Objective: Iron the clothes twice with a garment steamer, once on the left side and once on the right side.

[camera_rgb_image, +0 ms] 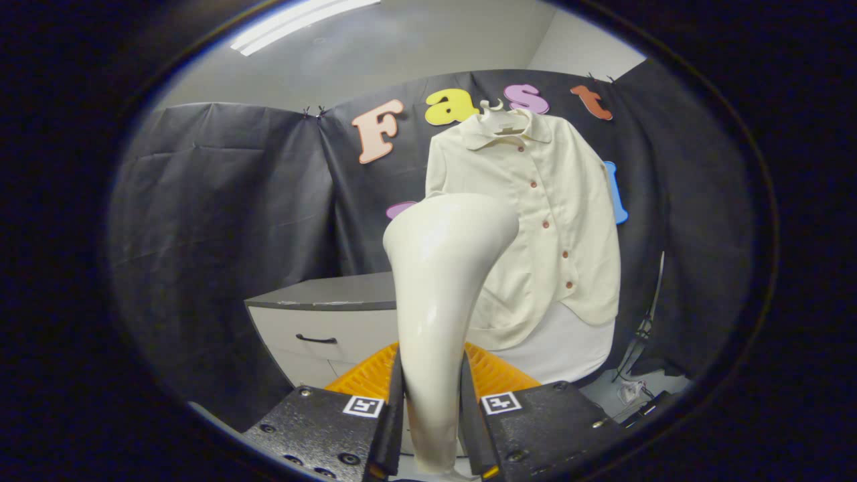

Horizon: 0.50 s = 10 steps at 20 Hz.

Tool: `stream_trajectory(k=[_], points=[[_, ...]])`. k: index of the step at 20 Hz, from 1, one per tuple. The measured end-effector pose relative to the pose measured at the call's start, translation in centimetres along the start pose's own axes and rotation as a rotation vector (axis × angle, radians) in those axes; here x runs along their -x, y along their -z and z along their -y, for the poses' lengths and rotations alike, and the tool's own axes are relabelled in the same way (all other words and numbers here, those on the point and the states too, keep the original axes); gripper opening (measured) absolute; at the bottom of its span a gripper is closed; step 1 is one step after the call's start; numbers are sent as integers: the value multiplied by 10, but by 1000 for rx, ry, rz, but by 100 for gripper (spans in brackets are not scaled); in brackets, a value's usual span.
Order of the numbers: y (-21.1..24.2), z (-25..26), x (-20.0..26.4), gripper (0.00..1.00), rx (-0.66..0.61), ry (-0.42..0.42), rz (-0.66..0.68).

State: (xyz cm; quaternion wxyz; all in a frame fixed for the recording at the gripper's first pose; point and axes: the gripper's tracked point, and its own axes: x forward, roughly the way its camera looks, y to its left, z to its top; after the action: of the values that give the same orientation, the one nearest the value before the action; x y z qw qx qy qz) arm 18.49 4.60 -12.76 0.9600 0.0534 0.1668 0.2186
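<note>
My gripper is clenched on the steamer, both fingers pressing its handle. The steamer's long axis runs upright, its head tipped right toward the shirt. Beyond it, the shirt hangs from a hanger, far and slightly right of my fingers. A desk stands far left; open room lies right.

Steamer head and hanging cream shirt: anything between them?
Nothing: in the gripper view, open air separates the cream steamer, clamped in the jaws, from the buttoned shirt.
</note>
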Motion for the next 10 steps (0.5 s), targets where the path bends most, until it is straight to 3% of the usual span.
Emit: stream_trajectory(k=[5,10], points=[[0,-12,37,39,-29,99,22],[-8,-30,70,39,-29,134,62]])
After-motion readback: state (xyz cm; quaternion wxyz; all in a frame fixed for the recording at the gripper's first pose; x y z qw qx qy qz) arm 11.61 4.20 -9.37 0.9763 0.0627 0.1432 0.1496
